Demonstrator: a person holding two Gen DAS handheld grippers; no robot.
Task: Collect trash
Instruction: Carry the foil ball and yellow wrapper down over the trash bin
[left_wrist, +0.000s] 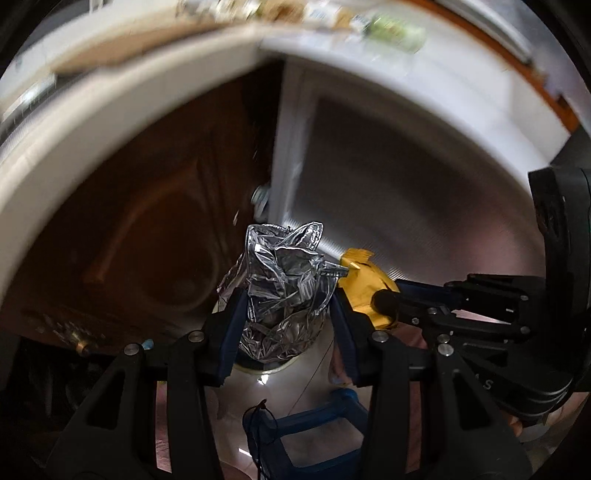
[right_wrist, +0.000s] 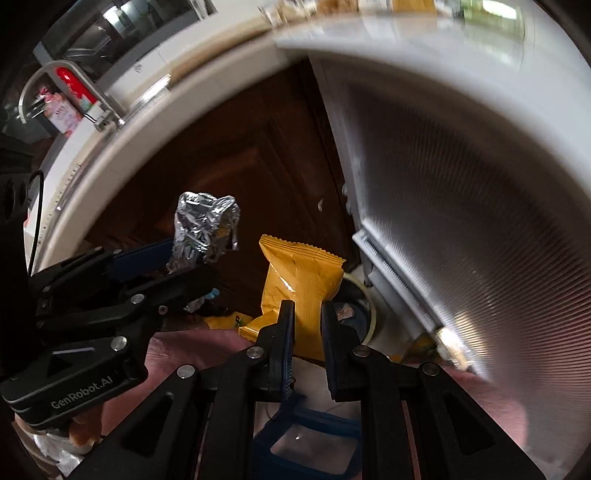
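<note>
Silver foil, crumpled into a loose shiny wad (left_wrist: 284, 291), sits clamped between the blue pads of the left tongs (left_wrist: 286, 325), its creased top flaring above the fingertips. Just beside it on the right, a yellow snack wrapper (right_wrist: 301, 284) with a zigzag top edge is pinched in the right tongs (right_wrist: 308, 332), whose jaws stand nearly together on the thin packet; the wrapper looks puffed and glossy, folded at its lower corner. In the left wrist view the foil wad and the wrapper almost touch. Both pieces are held in the air, in front of dark brown cabinet doors (right_wrist: 236, 166) and a ribbed white panel (right_wrist: 480, 221), below the pale curved edge of the worktop (left_wrist: 110, 110). Blurred packets (left_wrist: 395, 27) lie on the worktop's top, and a tap (right_wrist: 66, 85) shows further left.
</note>
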